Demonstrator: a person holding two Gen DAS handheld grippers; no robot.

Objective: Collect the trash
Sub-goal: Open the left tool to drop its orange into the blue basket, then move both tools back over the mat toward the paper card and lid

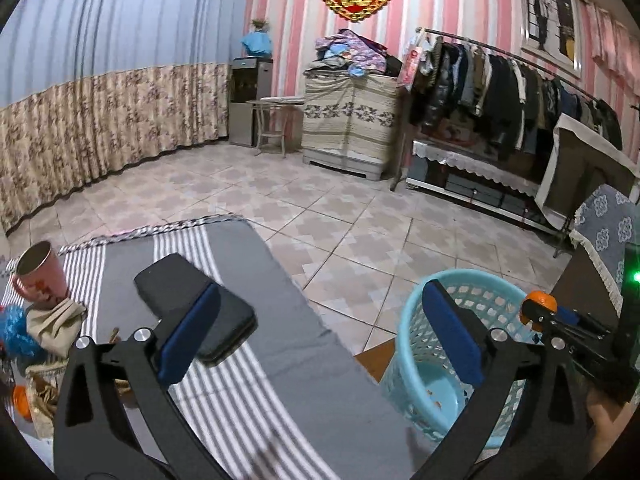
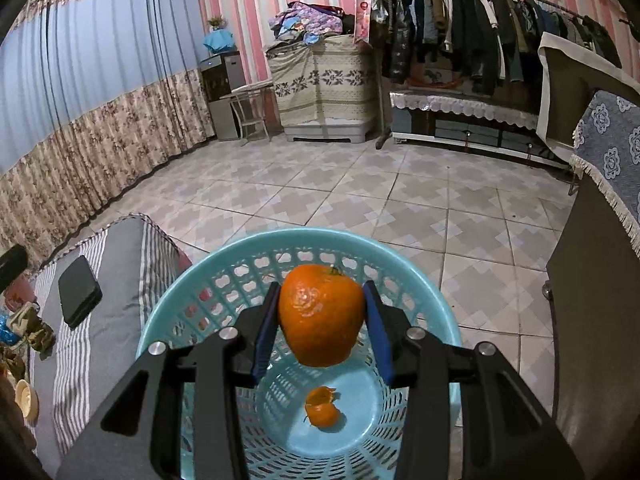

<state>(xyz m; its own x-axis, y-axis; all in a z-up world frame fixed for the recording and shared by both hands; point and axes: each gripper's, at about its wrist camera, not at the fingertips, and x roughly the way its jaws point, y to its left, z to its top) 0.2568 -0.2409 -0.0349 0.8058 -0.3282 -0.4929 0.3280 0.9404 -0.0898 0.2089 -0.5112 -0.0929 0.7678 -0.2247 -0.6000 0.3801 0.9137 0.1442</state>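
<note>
A tangerine (image 2: 320, 316) is pinched in the right gripper (image 2: 322, 322) fingers over the blue basket (image 2: 400, 256), one peel scrap (image 2: 322, 406) already binned, while wrappers (image 1: 52, 320) on the left are left for the wide-open, empty left gripper (image 1: 320, 344).

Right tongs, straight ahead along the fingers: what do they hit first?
Likely the far inner wall of the blue basket, just past the orange that the right tongs hold; depth is unclear, they might pass over the rim.
</note>
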